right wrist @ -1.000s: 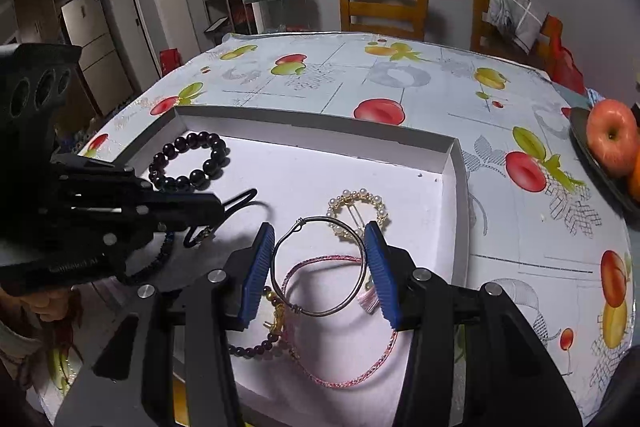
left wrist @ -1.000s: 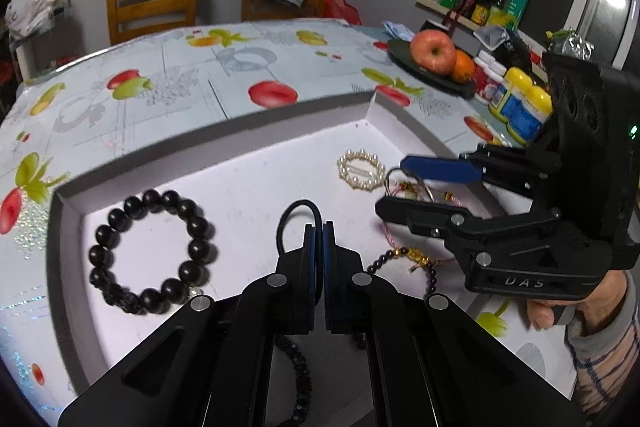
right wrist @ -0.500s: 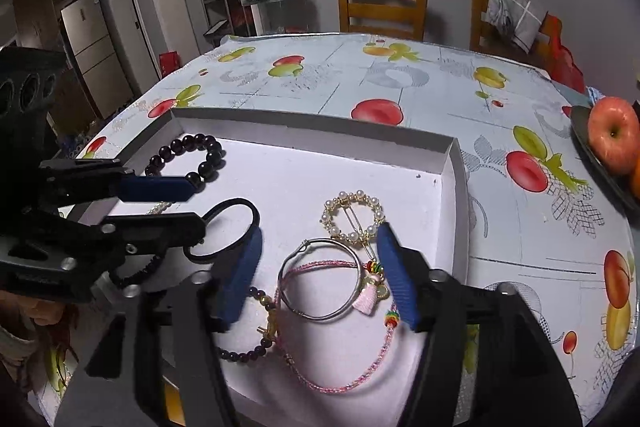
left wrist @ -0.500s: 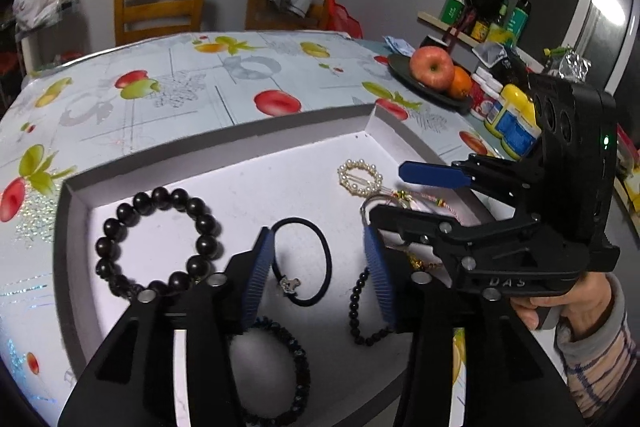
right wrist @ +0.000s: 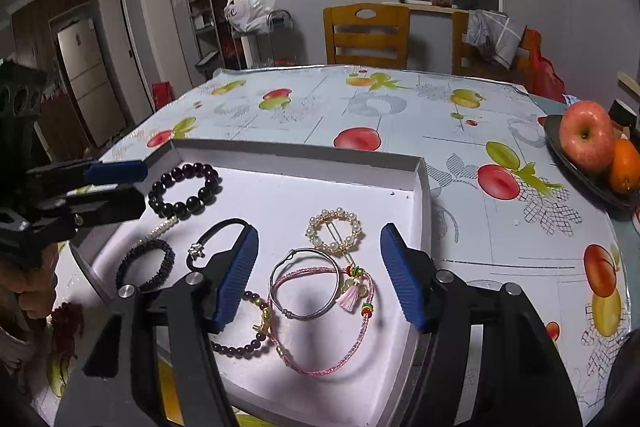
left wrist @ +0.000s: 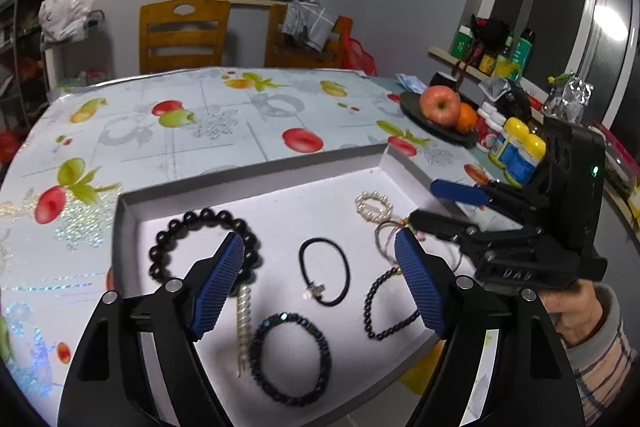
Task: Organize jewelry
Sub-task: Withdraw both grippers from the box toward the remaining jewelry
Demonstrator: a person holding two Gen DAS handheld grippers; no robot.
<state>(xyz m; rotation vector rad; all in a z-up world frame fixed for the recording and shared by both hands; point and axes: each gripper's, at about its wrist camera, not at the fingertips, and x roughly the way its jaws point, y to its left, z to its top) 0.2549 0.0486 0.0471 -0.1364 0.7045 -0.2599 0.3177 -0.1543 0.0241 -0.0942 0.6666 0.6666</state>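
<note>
Silver bangle between opening right tool

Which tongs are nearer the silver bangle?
Right. The right tongs hang opening directly over the silver bangle, not gripping it; the left tongs, also opening, hang over the black hair tie beside it.

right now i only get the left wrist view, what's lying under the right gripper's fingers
Observer: A thin silver metal bangle lies in the shallow white tray below the right gripper, whose fingers are opening with nothing gripped.
Operator: anything tangled with it
Observer: It overlaps a pink braided cord bracelet; I cannot tell if they are tangled.
Operator: any charm on that
Observer: A pink tassel and small coloured beads.
</note>
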